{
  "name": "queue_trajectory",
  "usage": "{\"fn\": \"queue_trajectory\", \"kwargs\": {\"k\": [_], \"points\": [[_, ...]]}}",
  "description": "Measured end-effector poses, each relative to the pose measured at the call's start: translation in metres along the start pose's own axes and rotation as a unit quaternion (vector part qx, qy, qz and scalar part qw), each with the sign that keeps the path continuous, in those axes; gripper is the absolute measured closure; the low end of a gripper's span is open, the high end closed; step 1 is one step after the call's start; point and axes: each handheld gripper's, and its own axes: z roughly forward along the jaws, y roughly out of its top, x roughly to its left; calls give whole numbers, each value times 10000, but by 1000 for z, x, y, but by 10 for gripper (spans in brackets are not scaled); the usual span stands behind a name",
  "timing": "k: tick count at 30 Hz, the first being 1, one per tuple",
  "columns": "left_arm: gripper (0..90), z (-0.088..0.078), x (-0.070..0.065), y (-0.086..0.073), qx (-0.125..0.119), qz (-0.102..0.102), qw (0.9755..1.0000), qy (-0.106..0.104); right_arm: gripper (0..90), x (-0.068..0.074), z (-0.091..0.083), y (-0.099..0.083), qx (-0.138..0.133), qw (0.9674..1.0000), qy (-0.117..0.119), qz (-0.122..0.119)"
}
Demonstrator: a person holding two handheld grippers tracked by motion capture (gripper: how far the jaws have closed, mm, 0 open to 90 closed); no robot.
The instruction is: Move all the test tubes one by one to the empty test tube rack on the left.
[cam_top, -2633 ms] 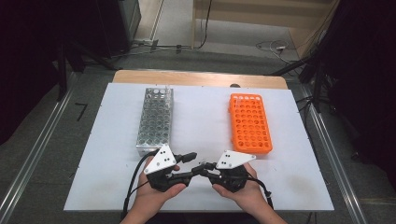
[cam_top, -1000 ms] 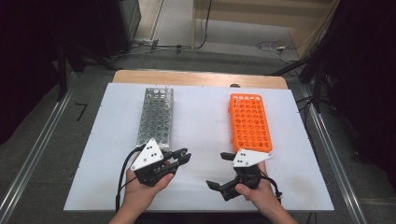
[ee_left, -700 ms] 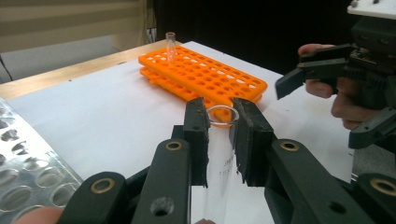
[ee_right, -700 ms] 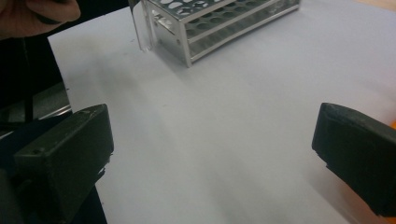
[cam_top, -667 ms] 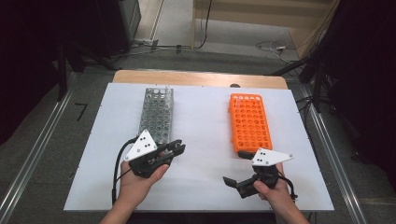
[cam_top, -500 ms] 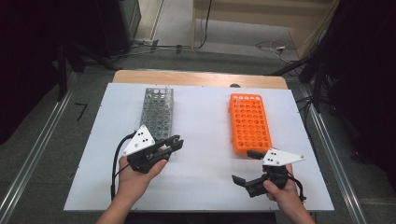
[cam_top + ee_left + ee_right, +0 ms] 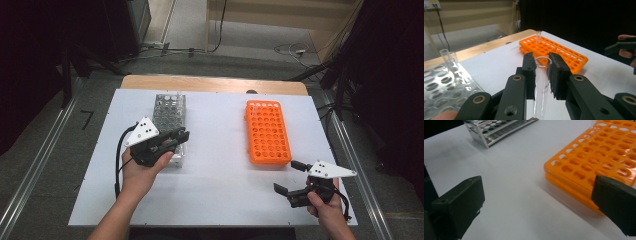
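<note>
My left gripper (image 7: 181, 136) (image 7: 541, 61) hovers over the near end of the metal tube rack (image 7: 169, 104) (image 7: 439, 85), shut on a clear glass test tube (image 7: 541, 82) whose rim shows between the pads. The orange tube rack (image 7: 267, 132) (image 7: 560, 50) (image 7: 604, 157) lies to the right, with one clear tube (image 7: 538, 37) standing at its far end. My right gripper (image 7: 286, 176) (image 7: 539, 202) is low near the table's front right, just off the orange rack's near corner, jaws wide open with nothing between them.
A white mat (image 7: 220, 170) covers the table, and bare mat lies between the two racks. Two glass tubes (image 7: 449, 60) stand in the metal rack. The metal rack (image 7: 496, 130) shows far off in the right gripper view. Cables lie on the floor behind the table.
The left gripper carried the tube away from the front edge, up and left over the metal rack's near end. The right gripper swung out to the right, past the orange rack's near corner.
</note>
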Motion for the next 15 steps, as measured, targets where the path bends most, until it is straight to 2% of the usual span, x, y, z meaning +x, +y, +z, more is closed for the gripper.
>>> {"fn": "queue_trajectory", "kwargs": {"k": [5,15], "points": [[767,6,14,6,-29,-2,9998,201,0,-10,-4,-4,-39,9998,-145,111],[767,23,49,14,-18,-173,9983,552,0,-14,-5,-7,-70,9997,-173,182]]}}
